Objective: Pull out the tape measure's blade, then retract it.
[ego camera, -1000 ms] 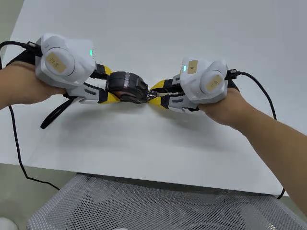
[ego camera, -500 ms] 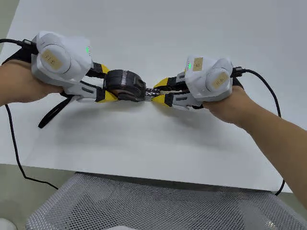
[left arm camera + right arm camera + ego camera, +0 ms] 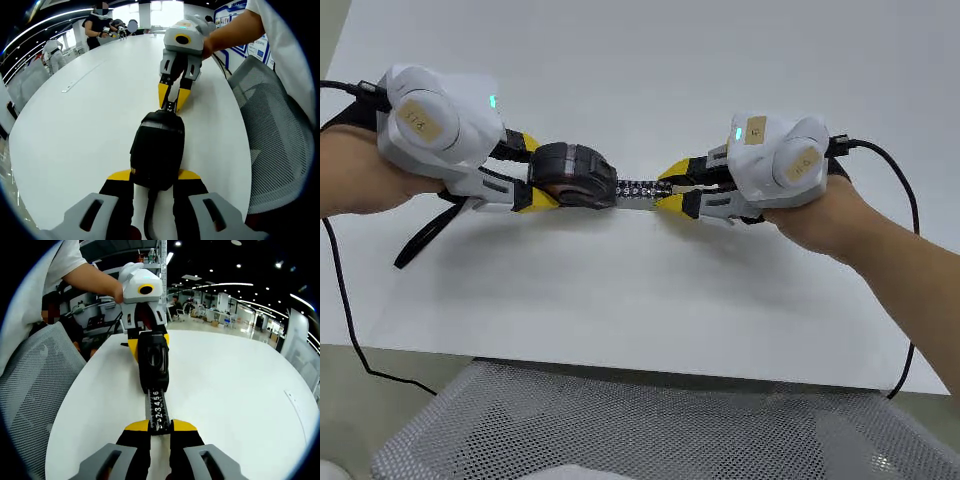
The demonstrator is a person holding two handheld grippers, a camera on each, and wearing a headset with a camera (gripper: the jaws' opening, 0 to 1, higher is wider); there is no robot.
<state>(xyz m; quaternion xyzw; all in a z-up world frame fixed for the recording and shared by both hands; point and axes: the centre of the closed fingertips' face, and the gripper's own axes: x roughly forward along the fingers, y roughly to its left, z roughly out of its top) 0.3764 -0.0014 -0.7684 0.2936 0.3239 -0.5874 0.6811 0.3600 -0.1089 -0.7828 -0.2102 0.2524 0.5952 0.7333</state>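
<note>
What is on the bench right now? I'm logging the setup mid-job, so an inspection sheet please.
Surface: white table.
Job's things: tape measure, blade partly out, numbers showing.
Clutter: nothing seen.
Grippers: left claw shut on tape measure; right claw shut on blade.
Cables: left cable trails over the table edge; right cable too.
Surroundings: mesh chair near the person; people at the table's far end.

The tape measure (image 3: pixel 575 175) has a black case, and its blade (image 3: pixel 156 407) is black with white numbers. The left gripper (image 3: pixel 540 172) and the right gripper (image 3: pixel 668 188) are white with yellow tips, black and grey fingers, a tan sticker and a small green light. The table (image 3: pixel 670 80) is white. The strap (image 3: pixel 425 235) is black. The chair (image 3: pixel 620 430) is grey mesh with tiny holes.
</note>
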